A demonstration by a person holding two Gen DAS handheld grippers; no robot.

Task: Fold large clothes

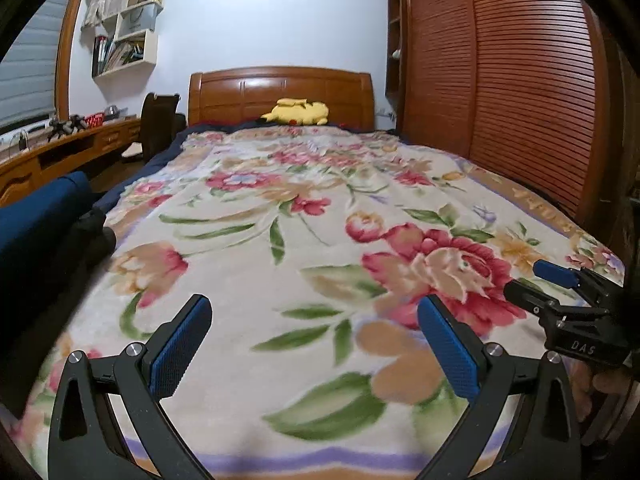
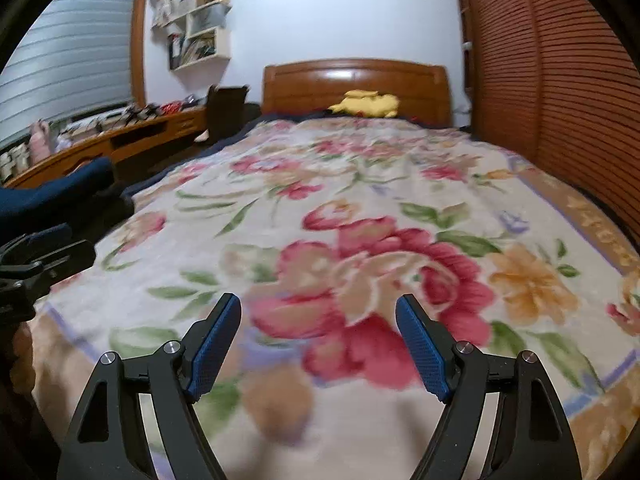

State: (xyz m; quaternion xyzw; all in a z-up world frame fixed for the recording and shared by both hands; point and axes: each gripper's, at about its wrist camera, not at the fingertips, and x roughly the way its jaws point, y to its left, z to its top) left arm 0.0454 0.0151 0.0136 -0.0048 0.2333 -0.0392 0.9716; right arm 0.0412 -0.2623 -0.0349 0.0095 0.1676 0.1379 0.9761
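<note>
A floral blanket (image 1: pixel 320 220) (image 2: pixel 360 208) lies spread flat over the whole bed. A bulk of dark blue cloth (image 1: pixel 36 216) (image 2: pixel 60 192) sits at the bed's left edge with something black (image 1: pixel 96 232) beside it; I cannot tell what garment it is. My left gripper (image 1: pixel 316 316) hovers open over the blanket's near end, nothing between its blue pads (image 1: pixel 176 356). My right gripper (image 2: pixel 318 304) is open too, empty, over a large red flower. Each gripper shows in the other's view: the right gripper (image 1: pixel 536 280) at the right edge, the left gripper (image 2: pixel 60 244) at the left edge.
A wooden headboard (image 1: pixel 280 92) stands at the far end with a yellow plush toy (image 1: pixel 298 112) before it. Louvred wardrobe doors (image 1: pixel 500 80) run close along the bed's right side. A wooden desk (image 1: pixel 60 152), a dark chair (image 1: pixel 158 120) and wall shelves (image 1: pixel 128 36) are at the left.
</note>
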